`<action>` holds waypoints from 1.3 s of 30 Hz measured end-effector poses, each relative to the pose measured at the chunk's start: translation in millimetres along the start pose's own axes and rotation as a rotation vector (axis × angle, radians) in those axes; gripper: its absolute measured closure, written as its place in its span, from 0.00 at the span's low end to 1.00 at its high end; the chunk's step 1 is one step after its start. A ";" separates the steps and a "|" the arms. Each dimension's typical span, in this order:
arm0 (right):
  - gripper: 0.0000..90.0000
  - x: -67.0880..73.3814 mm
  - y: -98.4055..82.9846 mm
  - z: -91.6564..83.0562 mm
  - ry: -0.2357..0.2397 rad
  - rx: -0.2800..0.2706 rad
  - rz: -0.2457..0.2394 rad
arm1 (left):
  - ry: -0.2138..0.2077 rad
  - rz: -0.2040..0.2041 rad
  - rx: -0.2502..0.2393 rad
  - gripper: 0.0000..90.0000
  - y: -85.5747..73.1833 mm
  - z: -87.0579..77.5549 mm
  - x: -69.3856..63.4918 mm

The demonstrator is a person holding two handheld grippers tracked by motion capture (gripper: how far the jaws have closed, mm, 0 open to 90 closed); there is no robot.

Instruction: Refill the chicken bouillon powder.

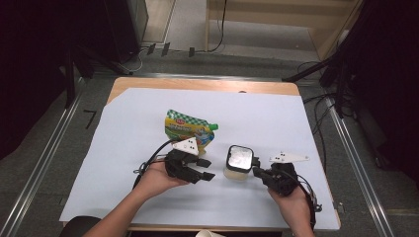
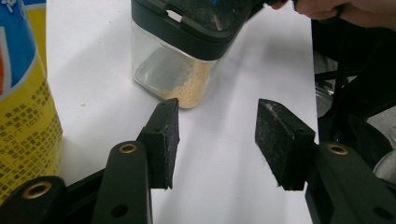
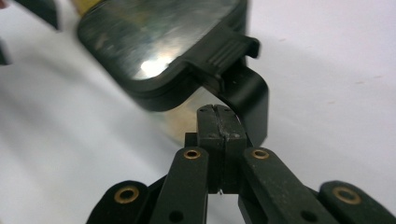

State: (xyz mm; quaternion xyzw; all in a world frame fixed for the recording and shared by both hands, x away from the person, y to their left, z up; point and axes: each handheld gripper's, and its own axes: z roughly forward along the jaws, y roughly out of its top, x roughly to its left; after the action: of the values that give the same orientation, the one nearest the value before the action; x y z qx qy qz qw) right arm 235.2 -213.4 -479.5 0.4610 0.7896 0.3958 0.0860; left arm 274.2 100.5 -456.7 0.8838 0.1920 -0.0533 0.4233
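1. Nearest the person, the right gripper (image 1: pixel 259 173) has its jaws pressed together with nothing between them, their tips just under the black latch tab (image 3: pixel 229 53) of the small clear square jar with a black lid (image 1: pixel 239 160).
2. The left gripper (image 1: pixel 204 169) stands with jaws wide apart and empty; the jar lies straight ahead of them, near, with bare white paper (image 1: pixel 148 207) between.
3. Beyond the left gripper, just beside it, lies the green-and-yellow spouted pouch (image 1: pixel 188 129).
4. Behind that the table (image 1: pixel 197 84) offers plenty of free room.

Small dark print on the yellow pouch (image 2: pixel 25 126), perhaps characters, too blurred to read.
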 end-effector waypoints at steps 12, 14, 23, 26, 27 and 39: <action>1.00 -13.6 -3.0 -16.9 -0.065 -0.037 0.045 | -0.007 -0.021 -0.009 0.54 2.2 0.5 0.5; 1.00 -21.5 -3.2 -14.9 -0.089 -0.042 0.090 | -0.009 -0.020 -0.007 0.54 6.7 2.0 0.1; 1.00 -22.3 3.4 9.7 -0.153 -0.006 0.082 | -0.012 -0.011 -0.018 0.51 19.1 7.6 -0.9; 1.00 -20.2 2.3 3.1 -0.138 -0.010 0.091 | -0.018 0.002 -0.029 0.51 23.4 6.9 -0.8; 1.00 -20.2 2.3 3.1 -0.138 -0.010 0.091 | -0.018 0.002 -0.029 0.51 23.4 6.9 -0.8; 1.00 -7.5 -0.4 1.1 -0.094 0.008 0.043 | -0.003 0.009 -0.040 0.52 24.0 5.6 0.8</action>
State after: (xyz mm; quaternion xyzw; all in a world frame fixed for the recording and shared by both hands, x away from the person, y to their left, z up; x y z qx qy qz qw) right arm 239.7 -218.9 -482.2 0.4963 0.7762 0.3723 0.1123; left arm 284.5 82.8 -443.0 0.8760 0.1884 -0.0488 0.4413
